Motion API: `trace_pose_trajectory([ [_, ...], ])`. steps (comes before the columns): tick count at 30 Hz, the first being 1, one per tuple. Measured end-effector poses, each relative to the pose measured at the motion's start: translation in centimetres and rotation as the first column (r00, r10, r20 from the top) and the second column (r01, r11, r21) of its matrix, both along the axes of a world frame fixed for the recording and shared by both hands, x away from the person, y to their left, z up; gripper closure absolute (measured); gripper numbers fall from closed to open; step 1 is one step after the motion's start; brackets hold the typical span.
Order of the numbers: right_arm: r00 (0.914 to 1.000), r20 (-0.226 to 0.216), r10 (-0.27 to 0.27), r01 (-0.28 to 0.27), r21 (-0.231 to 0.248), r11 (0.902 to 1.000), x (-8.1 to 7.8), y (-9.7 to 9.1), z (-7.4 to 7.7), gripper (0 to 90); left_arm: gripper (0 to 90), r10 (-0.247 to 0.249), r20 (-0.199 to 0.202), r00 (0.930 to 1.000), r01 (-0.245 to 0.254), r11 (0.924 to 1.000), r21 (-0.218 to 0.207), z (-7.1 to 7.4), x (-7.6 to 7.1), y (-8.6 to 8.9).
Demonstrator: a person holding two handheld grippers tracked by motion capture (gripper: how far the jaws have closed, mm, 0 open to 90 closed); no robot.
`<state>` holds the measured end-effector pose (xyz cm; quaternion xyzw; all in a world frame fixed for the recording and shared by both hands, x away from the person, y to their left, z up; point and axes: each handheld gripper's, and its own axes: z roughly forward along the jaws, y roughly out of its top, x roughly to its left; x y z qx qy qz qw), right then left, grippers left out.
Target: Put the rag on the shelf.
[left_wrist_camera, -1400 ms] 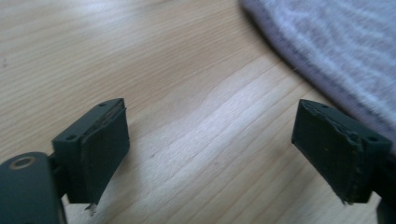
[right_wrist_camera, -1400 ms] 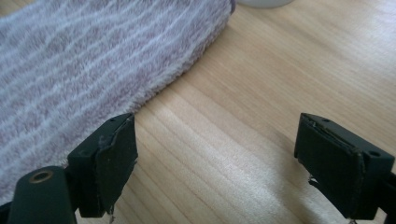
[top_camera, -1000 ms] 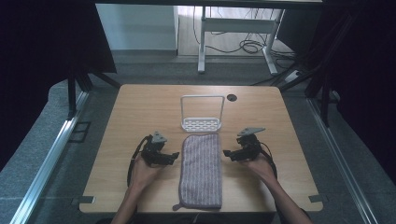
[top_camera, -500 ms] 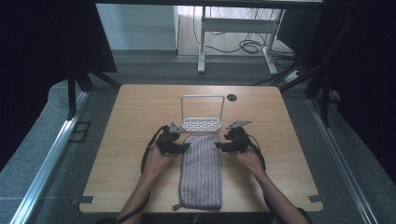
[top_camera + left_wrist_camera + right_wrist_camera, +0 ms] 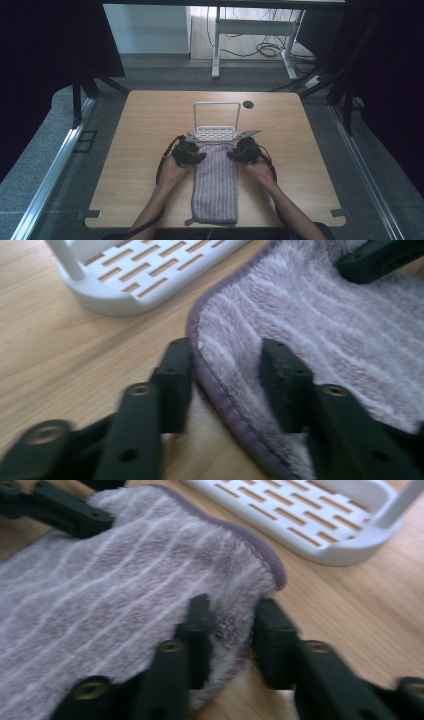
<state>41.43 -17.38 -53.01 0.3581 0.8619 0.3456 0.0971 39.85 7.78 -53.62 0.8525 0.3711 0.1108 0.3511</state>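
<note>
Striped purple terry towel point(image 5: 216, 182): left gripper point(image 5: 227, 375) closing astride its corner; right gripper point(image 5: 231, 625) pinching the other.

I had the high view looking forward and down over the table point(image 5: 150, 130). Both gripper views sat close, low, sharing the striped towel's point(image 5: 325, 325) far end and white rack point(image 5: 320, 525).

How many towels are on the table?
1. The striped purple towel lies flat on the wooden table, just in front of the white rack. The left gripper and right gripper are at its two far corners. Nothing suggests another is hidden.
</note>
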Motion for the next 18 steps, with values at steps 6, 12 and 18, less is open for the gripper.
trace_pose_trajectory([
  [6, 0.9997, 0.02, 0.017, -0.016, -0.037, 0.9992, -0.5, 0.6, 0.4, 83.5, 79.6, -0.013, -0.023, 0.9997, 0.013, 0.9997, -0.019, 0.1, -0.3, -0.3],
  [12, 0.999, 0.04, 0.018, -0.018, 0.009, 0.9998, -0.8, 0.1, 1.6, 83.7, 80.7, -0.023, 0.002, 0.9997, 0.023, 0.9988, -0.043, 1.5, -0.7, -0.2],
  [18, 0.9976, 0.065, 0.024, -0.028, 0.059, 0.9979, -1.3, -0.5, 3.3, 83.8, 80.6, -0.04, 0.048, 0.998, 0.044, 0.9959, -0.079, 3.8, -1.4, 0.2],
])
